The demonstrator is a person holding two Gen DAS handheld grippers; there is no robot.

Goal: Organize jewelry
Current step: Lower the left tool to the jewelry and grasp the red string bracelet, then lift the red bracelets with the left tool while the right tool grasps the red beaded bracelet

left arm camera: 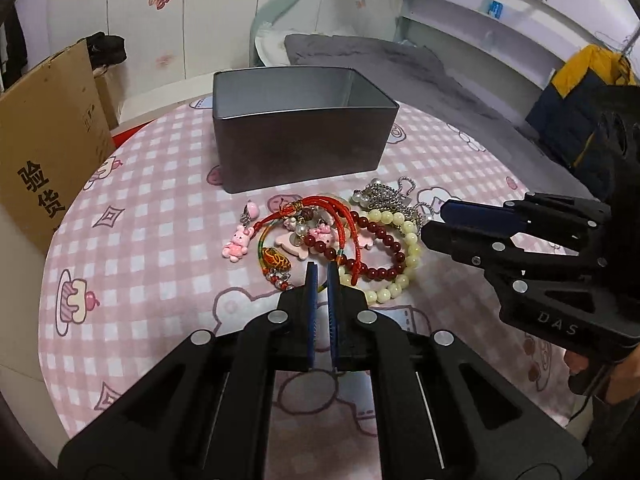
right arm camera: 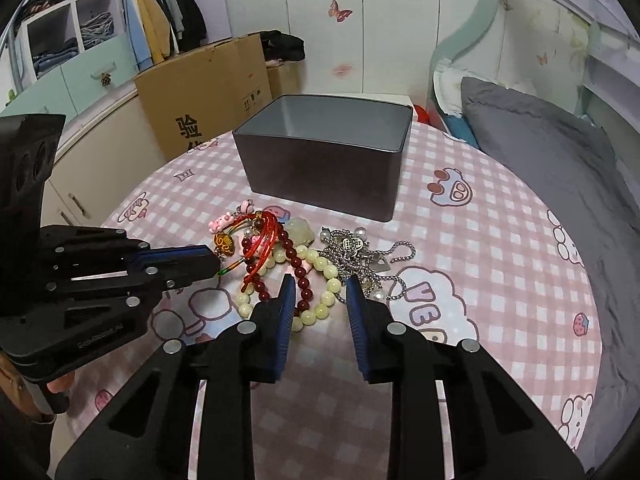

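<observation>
A pile of jewelry lies on the pink checked tablecloth (left arm camera: 160,240) in front of an open grey metal box (left arm camera: 296,136), which looks empty (right arm camera: 332,160). The pile holds a dark red bead bracelet (left arm camera: 380,248), a cream bead bracelet (left arm camera: 404,276), red cords (left arm camera: 332,208), a multicoloured cord (left arm camera: 264,244), pink bear charms (left arm camera: 238,242) and silver chains (left arm camera: 384,196). My left gripper (left arm camera: 322,270) is nearly shut, with the multicoloured cord's end at its tips (right arm camera: 218,266). My right gripper (right arm camera: 320,284) is open just above the bead bracelets (right arm camera: 316,280).
A cardboard box (left arm camera: 44,152) stands left of the table. A bed with a grey blanket (right arm camera: 560,168) lies to the right. A wardrobe with hanging clothes (right arm camera: 152,12) is at the back left.
</observation>
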